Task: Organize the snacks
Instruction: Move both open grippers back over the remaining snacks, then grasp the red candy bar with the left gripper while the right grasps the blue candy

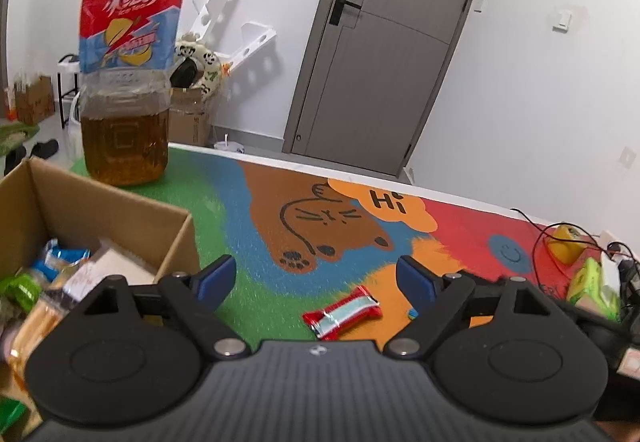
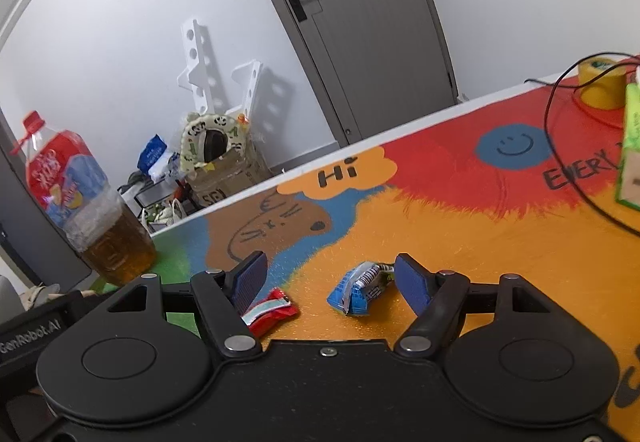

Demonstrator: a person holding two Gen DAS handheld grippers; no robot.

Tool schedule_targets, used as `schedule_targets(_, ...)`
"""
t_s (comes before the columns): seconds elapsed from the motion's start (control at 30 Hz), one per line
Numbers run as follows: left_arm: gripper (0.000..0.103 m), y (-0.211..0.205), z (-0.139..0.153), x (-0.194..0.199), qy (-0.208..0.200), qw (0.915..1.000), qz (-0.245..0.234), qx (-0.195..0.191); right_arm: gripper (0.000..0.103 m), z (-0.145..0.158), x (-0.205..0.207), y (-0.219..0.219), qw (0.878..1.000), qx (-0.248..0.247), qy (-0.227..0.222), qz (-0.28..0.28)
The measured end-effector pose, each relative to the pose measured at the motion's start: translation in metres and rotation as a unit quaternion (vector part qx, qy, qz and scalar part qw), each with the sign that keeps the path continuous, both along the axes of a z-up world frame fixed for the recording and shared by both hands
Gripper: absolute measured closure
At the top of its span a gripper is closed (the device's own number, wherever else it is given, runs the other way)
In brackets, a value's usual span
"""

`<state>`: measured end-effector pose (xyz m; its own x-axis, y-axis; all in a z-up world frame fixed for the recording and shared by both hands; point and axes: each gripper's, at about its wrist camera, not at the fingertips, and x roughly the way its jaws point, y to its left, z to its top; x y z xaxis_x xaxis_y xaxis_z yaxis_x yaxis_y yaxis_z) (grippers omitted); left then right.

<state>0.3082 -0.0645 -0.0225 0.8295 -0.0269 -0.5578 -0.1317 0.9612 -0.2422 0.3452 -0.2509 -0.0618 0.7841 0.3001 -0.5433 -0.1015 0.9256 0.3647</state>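
Observation:
A red snack packet lies on the colourful mat between and just below the blue pads of my left gripper, which stands open and holds nothing. A cardboard box with several snack packs inside sits at the left. In the right wrist view a blue snack packet lies on the orange part of the mat, between the pads of my open right gripper and close to its right pad. The red snack packet shows partly behind the right gripper's left finger.
A large bottle of iced tea stands at the mat's far left corner behind the box. A yellow tape roll, a green carton and black cables crowd the right side. The table's far edge runs in front of a grey door.

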Motion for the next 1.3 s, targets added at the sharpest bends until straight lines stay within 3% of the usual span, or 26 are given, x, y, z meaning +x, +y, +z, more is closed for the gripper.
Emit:
schedule_targets(0.27, 0.017, -0.006, -0.001, 0.004, -0.013, 0.9998, 0.005, 0.012, 0.032, -0.023, 0.014, 0.006, 1.000, -0.015, 0.020, -0.006)
schedule_targets(0.33, 0.019, -0.008, 0.003, 0.000, -0.021, 0.9998, -0.001, 0.004, 0.036, -0.028, 0.016, 0.006, 0.999, -0.015, 0.029, -0.004)
schedule_targets(0.43, 0.019, -0.018, 0.007, -0.001, -0.036, 0.9991, -0.019, 0.012, 0.058, -0.032, 0.016, 0.010, 0.999, -0.037, 0.035, -0.004)
schedule_targets(0.5, 0.019, -0.022, 0.003, 0.005, -0.027, 0.9993, -0.025, 0.012, 0.082, -0.033, 0.015, 0.007, 0.998, -0.038, 0.041, -0.004)
schedule_targets(0.57, 0.021, -0.023, -0.005, 0.012, -0.014, 0.9996, -0.022, 0.011, 0.087, -0.034, 0.014, 0.000, 0.999, -0.021, 0.048, 0.000)
schedule_targets(1.03, 0.026, -0.034, -0.054, 0.036, 0.050, 0.9978, -0.034, 0.028, 0.090, -0.028, 0.009, -0.037, 0.998, 0.036, 0.046, -0.022)
schedule_targets(1.3, 0.049, -0.038, -0.065, 0.046, 0.060, 0.9963, -0.045, 0.041, 0.090, -0.028, 0.010, -0.037, 0.998, 0.048, 0.045, -0.014)
